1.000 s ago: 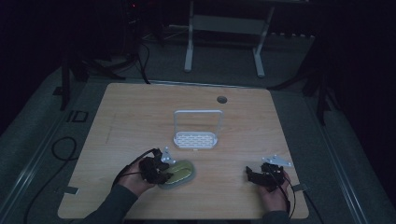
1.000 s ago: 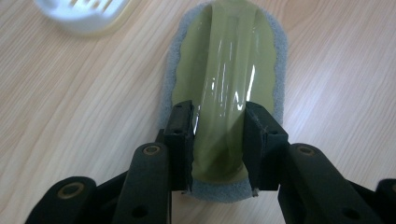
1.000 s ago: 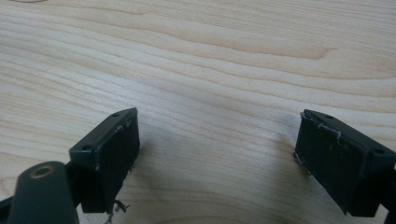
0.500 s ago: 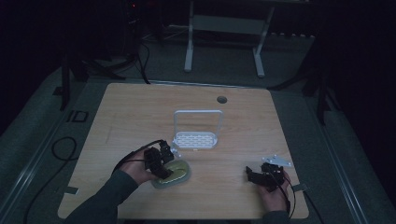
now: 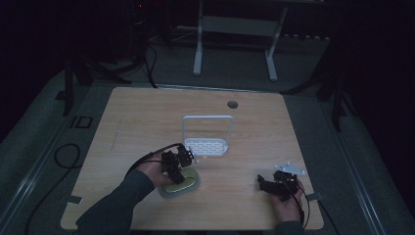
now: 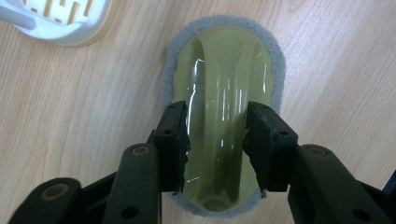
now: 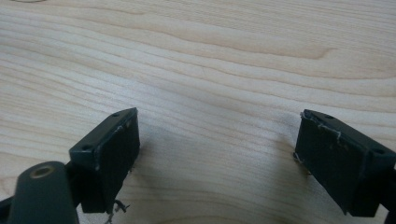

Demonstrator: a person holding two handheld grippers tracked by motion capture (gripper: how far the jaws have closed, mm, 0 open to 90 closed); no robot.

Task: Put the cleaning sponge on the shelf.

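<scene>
The tabletop (image 6: pixel 70 121) is pale wood with fine wavy grain lines. On it lies a scrubber (image 6: pixel 223 93) with a glossy olive-green top and a fuzzy grey rim. The rack (image 5: pixel 206 146) is white, its base patterned with rows of small slots. Both claws are matt black: left claw (image 6: pixel 217 144), right claw (image 7: pixel 219 158)

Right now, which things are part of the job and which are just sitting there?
In play, judging by the grip:
- scrubber, its raised handle between the left gripper fingers
- white rack, close beside it

Idle:
- right gripper, open over bare table
- frame on the floor behind
</scene>
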